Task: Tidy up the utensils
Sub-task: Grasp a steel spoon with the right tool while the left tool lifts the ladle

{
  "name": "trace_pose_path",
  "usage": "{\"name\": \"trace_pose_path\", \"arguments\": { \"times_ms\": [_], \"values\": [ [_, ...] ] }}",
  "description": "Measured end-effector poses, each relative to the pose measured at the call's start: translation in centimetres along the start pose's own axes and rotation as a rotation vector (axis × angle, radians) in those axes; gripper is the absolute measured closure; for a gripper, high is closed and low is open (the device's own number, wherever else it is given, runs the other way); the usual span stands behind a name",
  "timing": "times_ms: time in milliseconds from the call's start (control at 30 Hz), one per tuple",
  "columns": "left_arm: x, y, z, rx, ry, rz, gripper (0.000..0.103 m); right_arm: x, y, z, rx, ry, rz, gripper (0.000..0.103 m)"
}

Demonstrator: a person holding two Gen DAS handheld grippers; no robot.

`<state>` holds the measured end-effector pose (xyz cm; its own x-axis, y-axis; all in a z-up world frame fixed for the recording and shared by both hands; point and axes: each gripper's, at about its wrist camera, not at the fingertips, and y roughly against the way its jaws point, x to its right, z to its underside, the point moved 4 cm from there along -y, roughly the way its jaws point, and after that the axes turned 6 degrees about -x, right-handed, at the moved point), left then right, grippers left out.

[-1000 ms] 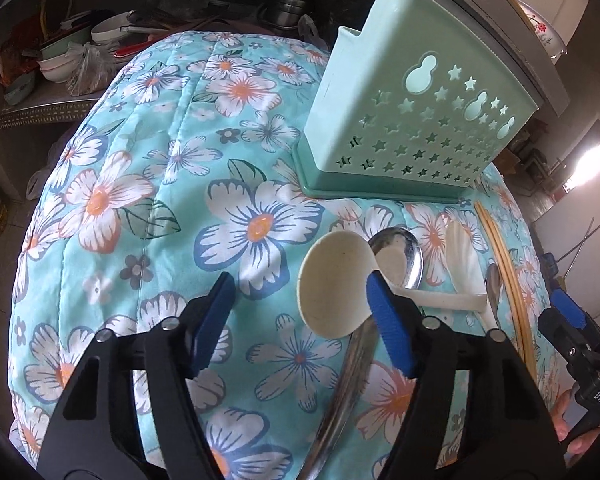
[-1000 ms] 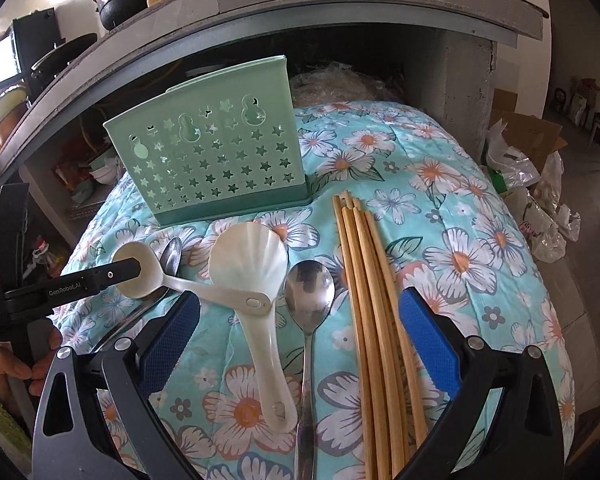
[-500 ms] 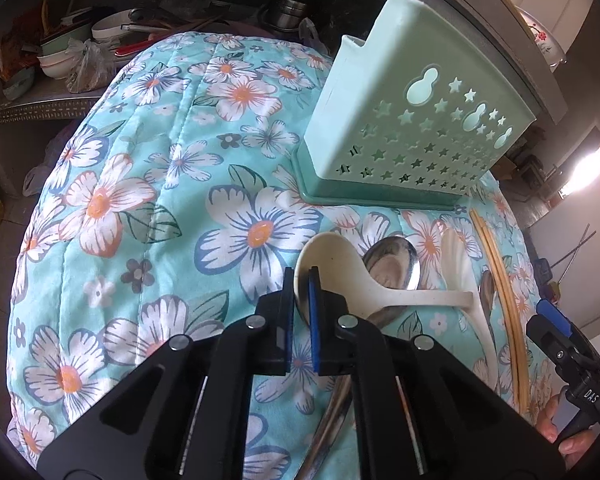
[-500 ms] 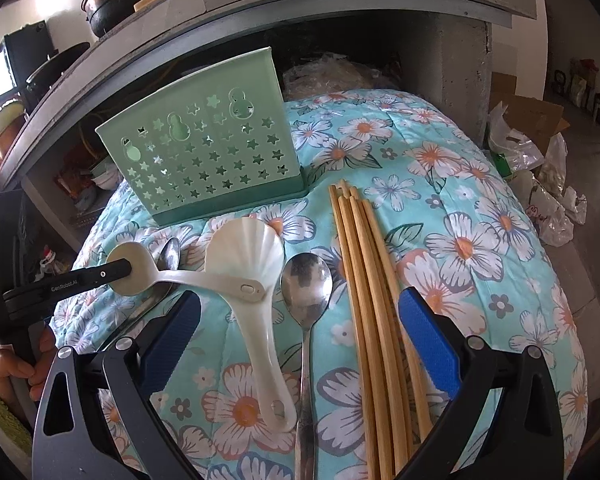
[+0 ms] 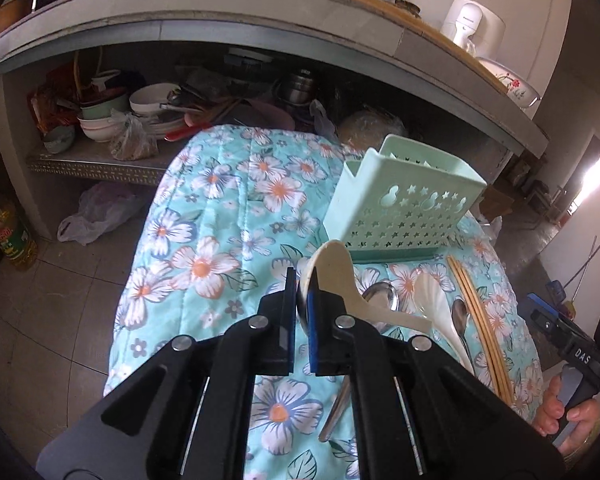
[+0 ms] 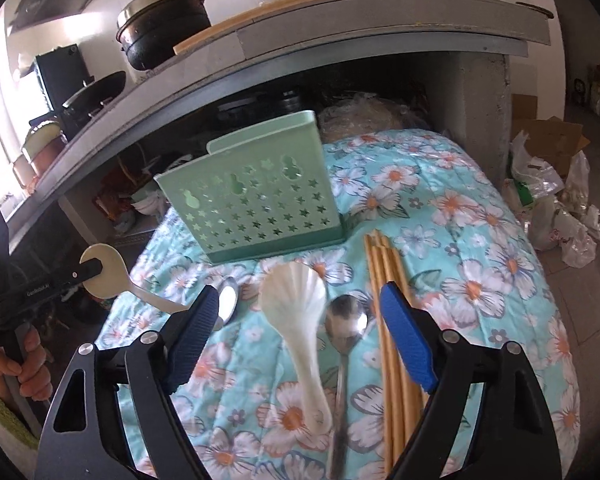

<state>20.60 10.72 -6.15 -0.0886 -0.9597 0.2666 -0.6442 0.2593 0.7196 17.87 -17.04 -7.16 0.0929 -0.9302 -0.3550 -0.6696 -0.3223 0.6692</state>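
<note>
Item count, by kind:

- Grippers: two, the left gripper [image 5: 301, 304] and the right gripper [image 6: 300, 334].
- Utensil holder [image 6: 260, 208]: one, green plastic.
- Plastic spoons: two, a cream soup spoon [image 6: 108, 274] and a white shell-shaped spoon [image 6: 296, 312].
- Metal spoons: two, one [image 6: 346, 326] beside the chopsticks and one [image 6: 227, 304] partly hidden behind a gripper finger.
- Chopsticks [image 6: 384, 320]: one bundle; the exact number of sticks cannot be determined.
- Floral quilt [image 6: 460, 248]: one.
</note>
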Motion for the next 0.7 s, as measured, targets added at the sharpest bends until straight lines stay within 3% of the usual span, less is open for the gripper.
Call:
{"name": "trace_pose_path", "arguments": {
  "times_ms": [133,233,433,700],
  "values": [
    [-1.6,2.5,0.0,0.052,0.032,-0.023,0.099,-2.1,-3.9,-1.7,-0.111,0.012,-0.157,0.038],
    [-2.4,3.6,0.3,0.075,0.059,-0.039,0.099,-3.7,-7.6,-1.9,-0.217,0.043,-0.205,0.049],
    [-4.6,4.5,1.3,0.081,0.113,-0.073,0.099,-5.2,-13.8,-1.5,-0.357,0.124,-0.136,0.066],
    [-6.2,4.2,1.8,0.069,0.153,-0.084,0.099,-5.5,-17.7,-0.5,-0.44,0.22,-0.072,0.075]
  ]
}}
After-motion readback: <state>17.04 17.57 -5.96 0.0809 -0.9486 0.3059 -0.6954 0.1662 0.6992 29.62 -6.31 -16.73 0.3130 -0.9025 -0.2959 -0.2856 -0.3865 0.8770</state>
